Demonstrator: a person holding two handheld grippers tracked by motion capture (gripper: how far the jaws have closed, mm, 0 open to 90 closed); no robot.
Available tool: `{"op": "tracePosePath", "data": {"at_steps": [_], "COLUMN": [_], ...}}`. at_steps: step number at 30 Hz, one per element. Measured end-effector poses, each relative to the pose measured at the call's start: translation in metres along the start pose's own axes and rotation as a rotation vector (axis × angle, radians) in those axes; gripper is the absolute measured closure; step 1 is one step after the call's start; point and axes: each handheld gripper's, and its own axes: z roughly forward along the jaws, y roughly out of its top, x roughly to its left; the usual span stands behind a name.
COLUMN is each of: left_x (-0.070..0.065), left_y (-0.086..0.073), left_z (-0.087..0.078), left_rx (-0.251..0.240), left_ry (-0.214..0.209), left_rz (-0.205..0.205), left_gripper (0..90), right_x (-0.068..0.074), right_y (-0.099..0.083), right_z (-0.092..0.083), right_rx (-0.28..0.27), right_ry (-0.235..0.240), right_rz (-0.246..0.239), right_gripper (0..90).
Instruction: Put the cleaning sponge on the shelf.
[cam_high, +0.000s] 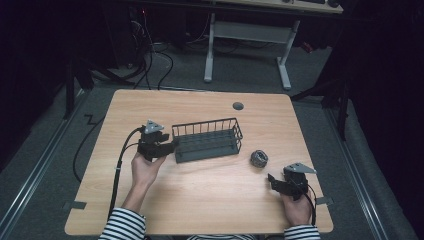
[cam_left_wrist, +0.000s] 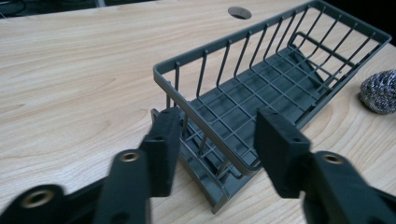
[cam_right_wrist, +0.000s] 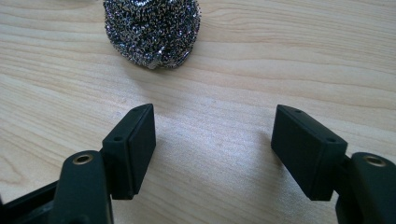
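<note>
Rack handling: grey wire dish rack (cam_left_wrist: 261, 88) seems light and stiff; left claw (cam_left_wrist: 219, 140), spread, straddles its end rim.

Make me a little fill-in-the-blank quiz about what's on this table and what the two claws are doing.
1. The left claw stands open around one end of the grey wire ____.
2. The steel wool ball lies on the table, just ____ the basket, not in it.
3. The right claw is open and holds ____.
4. The right claw points toward the ____.

Missing words: basket; outside; nothing; steel wool ball
</note>
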Motion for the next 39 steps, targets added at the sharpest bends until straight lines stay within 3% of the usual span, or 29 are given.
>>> {"op": "tracePosePath", "data": {"at_steps": [7, 12, 18, 28, 39], "left_x": [0.006, 0.012, 0.025, 0.048, 0.068], "left_y": [0.000, -0.008, -0.028, -0.067, -0.106], "left_z": [-0.019, -0.036, -0.047, -0.052, -0.046], "left_rx": [-0.009, -0.029, -0.030, 0.013, 0.056], "left_ry": [0.003, 0.015, 0.048, 0.095, 0.189], "left_rz": [0.008, 0.016, 0.014, -0.033, -0.073], "left_gripper": [35.8, 35.0, 34.9, 33.4, 31.7], "right_x": [0.000, 0.000, 0.000, 0.000, 0.000], "right_y": [0.000, 0.000, 0.000, 0.000, 0.000], "right_z": [0.000, 0.000, 0.000, 0.000, 0.000], "right_rx": [0.000, 0.000, 0.000, 0.000, -0.001], "right_ry": [0.000, 0.000, -0.001, -0.001, 0.003], "right_rz": [0.000, 0.000, 0.001, 0.002, 0.003], "right_gripper": [31.2, 31.2, 31.3, 31.5, 31.8]}}
